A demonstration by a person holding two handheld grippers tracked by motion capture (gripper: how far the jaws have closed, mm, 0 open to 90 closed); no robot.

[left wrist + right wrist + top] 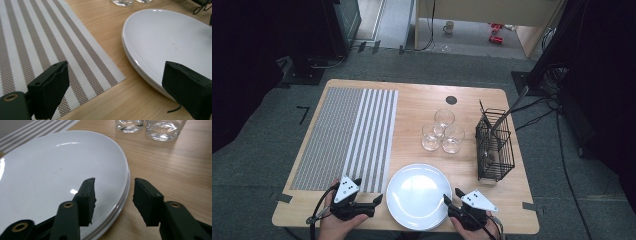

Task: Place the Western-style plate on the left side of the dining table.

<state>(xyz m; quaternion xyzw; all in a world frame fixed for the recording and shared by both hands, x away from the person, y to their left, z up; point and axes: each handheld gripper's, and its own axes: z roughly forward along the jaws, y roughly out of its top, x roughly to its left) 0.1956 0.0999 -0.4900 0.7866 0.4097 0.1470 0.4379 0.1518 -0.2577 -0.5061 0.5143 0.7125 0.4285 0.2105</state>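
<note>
- High view: the white plate (pixel 418 195) sits at the near edge of the wooden surface (pixel 412 107), a round, glossy stack of what looks like two or more plates. The left gripper (pixel 374 202) lies just left of the plate, the right gripper (pixel 451 200) at the plate's near right rim. Beyond the plate stand three clear glasses (pixel 442 131) bunched together; right of the plate, a black wire basket (pixel 495 145) holds cutlery. Left of the plate lies a woven striped mat (pixel 346 137).
- Left gripper view: the jaws stand wide, holding nothing, one over the mat (pixel 45 42), the other over the plate's (pixel 170 35) rim. The mat is a coarse weave of brown and white bands, flat on the pale grained wood. The plate edge is smooth, thin and shallow.
- Right gripper view: the jaws are partly closed and straddle the rim of the plate (pixel 55 167), one above the glazed face, the other outside the edge; the pads do not appear to press yet. Two of the glasses (pixel 147 126) stand beyond the plate.
- Risk, as I judge it: glazed china is slick, so a one-sided pinch on the rim could slip, or lift the top plate alone and let it tip and clatter on the one below.
- A careless swing away from the plate could strike the glasses, which are light and would topple.
</note>
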